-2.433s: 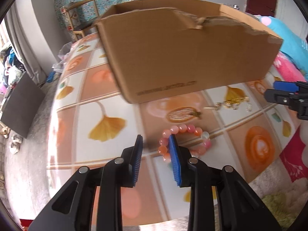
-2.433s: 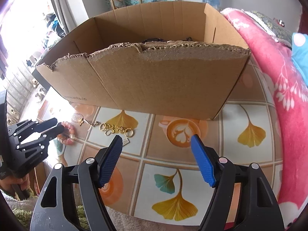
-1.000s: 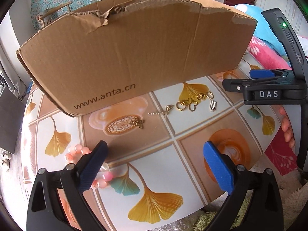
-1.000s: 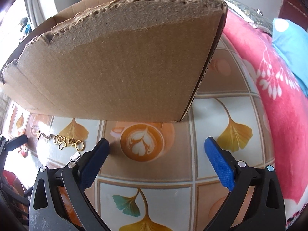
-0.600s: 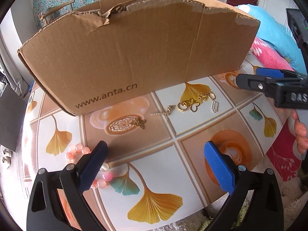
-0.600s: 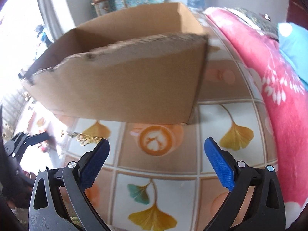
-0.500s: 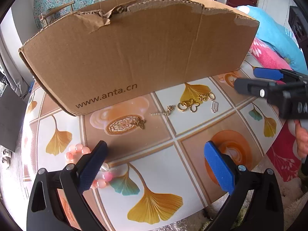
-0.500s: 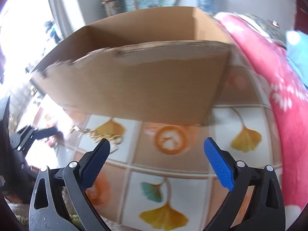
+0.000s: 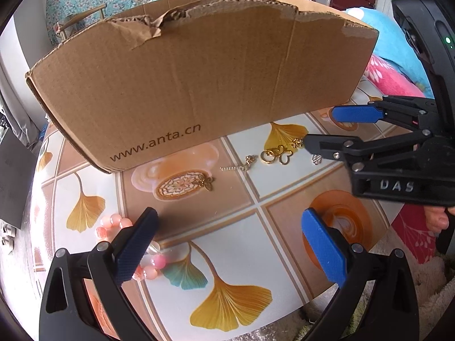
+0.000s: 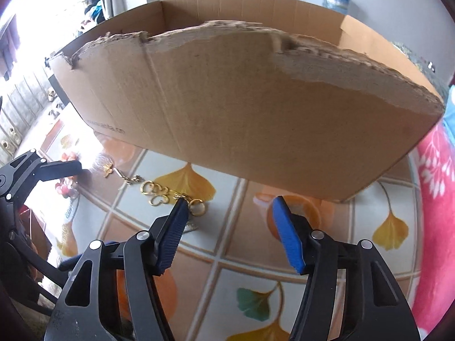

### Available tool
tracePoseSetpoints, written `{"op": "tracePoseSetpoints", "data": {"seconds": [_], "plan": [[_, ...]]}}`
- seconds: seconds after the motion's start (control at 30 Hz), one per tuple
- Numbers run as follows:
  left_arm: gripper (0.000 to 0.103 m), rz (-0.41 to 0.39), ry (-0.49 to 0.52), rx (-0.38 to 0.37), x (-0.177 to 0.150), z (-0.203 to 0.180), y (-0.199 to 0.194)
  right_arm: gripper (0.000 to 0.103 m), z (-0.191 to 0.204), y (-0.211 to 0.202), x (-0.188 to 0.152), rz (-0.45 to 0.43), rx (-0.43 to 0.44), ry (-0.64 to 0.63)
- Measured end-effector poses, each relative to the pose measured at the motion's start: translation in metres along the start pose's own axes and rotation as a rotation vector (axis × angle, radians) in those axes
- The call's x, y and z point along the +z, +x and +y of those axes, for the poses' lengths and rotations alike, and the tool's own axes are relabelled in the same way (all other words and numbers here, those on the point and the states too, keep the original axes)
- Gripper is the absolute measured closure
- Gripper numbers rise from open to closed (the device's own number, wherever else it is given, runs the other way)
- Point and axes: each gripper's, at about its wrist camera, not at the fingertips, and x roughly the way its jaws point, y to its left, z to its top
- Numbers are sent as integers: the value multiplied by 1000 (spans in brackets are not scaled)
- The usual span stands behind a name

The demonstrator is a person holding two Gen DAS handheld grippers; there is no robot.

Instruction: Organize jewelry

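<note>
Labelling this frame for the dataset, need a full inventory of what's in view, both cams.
cardboard box: 1, brown, open top, back of table
gold jewelry cluster: rings and chain, gold, in front of box
butterfly pendant: 1, gold, left of the chain
bead bracelet: 1, pink, near table edge, partly behind left claw
small silver charm: 1, beside gold cluster
table: 1, ginkgo-leaf tile pattern
blanket: pink, right side
left claw: open, empty
right claw: open, empty, by gold cluster

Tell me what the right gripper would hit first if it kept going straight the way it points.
Probably the cardboard box: its near wall fills the view ahead of the open right gripper. The gold chain lies left of that line; depth is uncertain.
</note>
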Motion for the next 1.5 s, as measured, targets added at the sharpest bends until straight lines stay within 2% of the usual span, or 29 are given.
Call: {"op": "tracePoseSetpoints", "data": {"seconds": [0.13,0.2,0.23,0.4,0.63,0.8,0.9,1.13,1.33,1.5], "plan": [[4,-2,5,-4,1,0,0,48,-17,-11,1,-13,32,44],[4,-4,10,-6,1,-1,0,49,-18,-19,1,-32,42,28],[4,-6,14,-9,1,0,0,49,-31,-17,3,-39,48,14],[4,-9,24,-15,2,0,0,50,-6,-6,8,-39,35,-82],[4,-8,35,-22,7,-1,2,54,19,7,30,-14,19,-125],[4,-11,37,-23,5,0,4,57,9,6,35,-2,9,-83],[4,-14,39,-25,4,0,4,57,1,1,36,-13,42,-81],[4,-18,45,-29,2,-1,3,57,9,2,36,-7,85,-113],[4,-21,48,-31,0,0,2,57,18,18,36,11,70,-130],[4,-21,49,-32,-1,-1,1,57,4,18,37,21,51,-96]]}}
